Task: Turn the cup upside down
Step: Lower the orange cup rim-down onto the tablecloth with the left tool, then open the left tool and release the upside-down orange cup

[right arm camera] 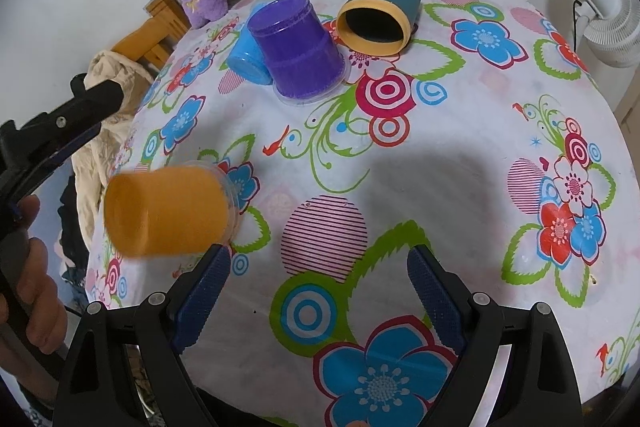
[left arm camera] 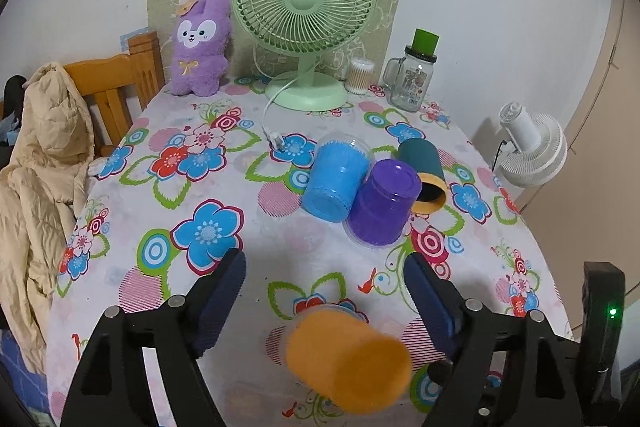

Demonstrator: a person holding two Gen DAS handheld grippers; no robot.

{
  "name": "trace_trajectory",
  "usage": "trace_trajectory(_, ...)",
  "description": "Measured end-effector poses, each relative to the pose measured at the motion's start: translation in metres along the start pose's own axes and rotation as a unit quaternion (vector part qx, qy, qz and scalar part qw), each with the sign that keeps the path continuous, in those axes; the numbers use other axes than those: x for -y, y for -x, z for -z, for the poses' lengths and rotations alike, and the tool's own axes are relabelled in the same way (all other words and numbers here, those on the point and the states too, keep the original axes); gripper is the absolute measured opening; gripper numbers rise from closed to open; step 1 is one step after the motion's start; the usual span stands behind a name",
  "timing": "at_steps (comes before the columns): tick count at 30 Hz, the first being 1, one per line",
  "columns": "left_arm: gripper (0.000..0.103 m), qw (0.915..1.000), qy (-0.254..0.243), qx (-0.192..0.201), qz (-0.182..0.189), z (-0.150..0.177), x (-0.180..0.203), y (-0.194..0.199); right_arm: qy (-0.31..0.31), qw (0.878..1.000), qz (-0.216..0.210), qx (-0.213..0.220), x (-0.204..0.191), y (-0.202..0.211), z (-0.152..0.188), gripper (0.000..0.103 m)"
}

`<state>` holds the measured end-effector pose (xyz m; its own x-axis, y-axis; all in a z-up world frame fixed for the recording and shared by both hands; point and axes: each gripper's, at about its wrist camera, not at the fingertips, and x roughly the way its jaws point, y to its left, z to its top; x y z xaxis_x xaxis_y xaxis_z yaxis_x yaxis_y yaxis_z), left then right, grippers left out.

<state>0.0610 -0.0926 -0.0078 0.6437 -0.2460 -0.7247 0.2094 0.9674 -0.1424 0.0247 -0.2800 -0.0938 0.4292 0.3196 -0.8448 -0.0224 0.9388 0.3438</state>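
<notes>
An orange cup [left arm camera: 349,363] is blurred and tilted, its base toward the camera, between the open fingers of my left gripper [left arm camera: 324,275] and touching neither. It also shows in the right wrist view [right arm camera: 168,209], on its side near the table's left edge. A purple cup [left arm camera: 385,203] stands upside down mid-table, also in the right wrist view [right arm camera: 298,49]. A blue cup [left arm camera: 336,179] and a teal cup with a yellow rim [left arm camera: 424,175] lie on their sides beside it. My right gripper [right arm camera: 320,267] is open and empty over the tablecloth.
A green desk fan [left arm camera: 306,15], a purple plush toy [left arm camera: 200,47], a glass jar mug [left arm camera: 412,75] and a cotton-swab tub [left arm camera: 359,75] stand at the table's back. A wooden chair with a beige jacket [left arm camera: 44,163] is left. A white fan [left arm camera: 532,143] is right.
</notes>
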Motion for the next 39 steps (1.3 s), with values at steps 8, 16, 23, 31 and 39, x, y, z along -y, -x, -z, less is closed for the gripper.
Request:
trace_trajectory(8, 0.085, 1.0, 0.004, -0.002, -0.004, 0.001, -0.005, 0.001, 0.004, 1.0, 0.0, 0.0, -0.004, 0.0, 0.0, 0.092)
trace_trajectory(16, 0.085, 0.9999, 0.012, 0.002, -0.006, 0.002, -0.013, 0.005, 0.007, 1.0, 0.001, -0.001, -0.007, -0.002, -0.001, 0.092)
trace_trajectory(23, 0.091, 0.9998, 0.016, 0.011, -0.009, 0.009, -0.021, 0.011, 0.009, 1.0, 0.001, 0.006, -0.01, 0.0, -0.002, 0.092)
trace_trajectory(31, 0.097, 0.9985, 0.04, 0.036, -0.014, 0.016, -0.041, 0.02, 0.016, 0.999, 0.017, 0.039, -0.019, 0.013, -0.012, 0.092)
trace_trajectory(39, 0.102, 0.9963, 0.059, 0.061, -0.018, 0.017, -0.055, 0.032, 0.05, 0.995, 0.037, 0.078, -0.044, 0.03, -0.021, 0.092)
